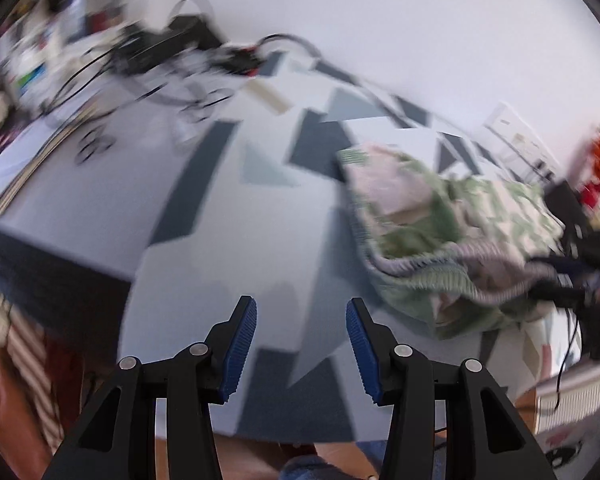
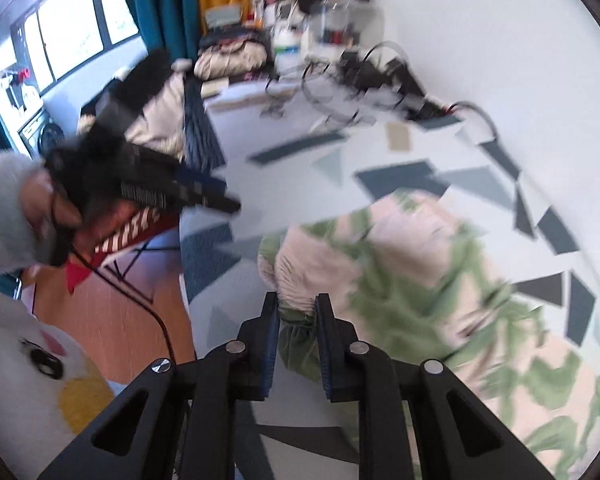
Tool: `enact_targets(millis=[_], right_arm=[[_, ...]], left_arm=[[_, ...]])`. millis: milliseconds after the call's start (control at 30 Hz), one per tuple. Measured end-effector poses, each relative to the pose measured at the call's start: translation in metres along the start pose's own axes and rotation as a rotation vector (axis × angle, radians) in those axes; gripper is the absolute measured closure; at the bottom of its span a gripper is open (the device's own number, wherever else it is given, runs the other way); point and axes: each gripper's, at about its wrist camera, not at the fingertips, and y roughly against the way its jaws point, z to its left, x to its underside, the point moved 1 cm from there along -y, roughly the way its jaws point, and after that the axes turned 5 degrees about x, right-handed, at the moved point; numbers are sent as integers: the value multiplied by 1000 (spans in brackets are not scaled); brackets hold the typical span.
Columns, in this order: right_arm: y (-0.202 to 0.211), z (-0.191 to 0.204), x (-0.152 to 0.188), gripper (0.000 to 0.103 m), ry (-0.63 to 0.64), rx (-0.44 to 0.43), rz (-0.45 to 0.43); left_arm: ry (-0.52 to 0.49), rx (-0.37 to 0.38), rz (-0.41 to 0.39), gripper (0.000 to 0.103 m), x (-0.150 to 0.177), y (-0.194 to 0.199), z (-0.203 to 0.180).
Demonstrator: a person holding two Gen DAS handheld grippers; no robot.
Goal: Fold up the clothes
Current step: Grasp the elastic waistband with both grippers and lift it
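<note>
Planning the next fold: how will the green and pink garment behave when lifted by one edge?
Probably floppy: the garment lies crumpled, bunching where the right gripper pinches it. Its fuzzy look suggests it grips, not slips. The open left gripper may need to support it.

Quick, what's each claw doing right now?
Left claw: open, holding nothing.
Right claw: shut on the green and pink garment.

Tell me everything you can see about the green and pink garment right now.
The garment is soft, fleecy-looking fabric, pale pink with a green leafy print and a ribbed green hem. It lies crumpled, partly lifted, on the patterned cover. The right gripper pinches its edge; the left gripper is open, apart from it. Motion blur hides finer detail.
</note>
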Motion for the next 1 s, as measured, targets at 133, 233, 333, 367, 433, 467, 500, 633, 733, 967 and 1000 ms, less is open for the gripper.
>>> enact_targets(millis=[133, 233, 333, 367, 433, 467, 500, 633, 733, 967, 1000], right_arm=[[9, -11, -10, 86, 69, 9, 17], [9, -16, -13, 86, 83, 9, 28], [13, -21, -16, 86, 90, 8, 26], [15, -21, -17, 86, 98, 5, 25], [19, -21, -19, 86, 121, 1, 27], [21, -21, -19, 86, 134, 2, 30], [23, -21, -20, 86, 145, 2, 33], [29, -22, -20, 87, 162, -3, 32], [32, -22, -22, 88, 170, -8, 24], [35, -40, -27, 93, 108, 13, 1], [35, -43, -28, 93, 99, 17, -2]], left_arm=[[-223, 69, -29, 57, -12, -1, -30], [-462, 79, -22, 57, -13, -10, -55], [-664, 76, -2, 57, -11, -27, -75], [-707, 78, 4, 57, -11, -31, -79], [-804, 67, 4, 57, -11, -37, -87], [-842, 63, 1, 57, -12, -38, -89], [-877, 64, 2, 57, -13, -40, -91], [-982, 95, 40, 57, -20, -49, -99], [-1042, 118, 66, 57, -18, -56, -105], [-881, 267, 143, 84, -21, -58, -93], [-855, 266, 137, 84, -22, -56, -91]])
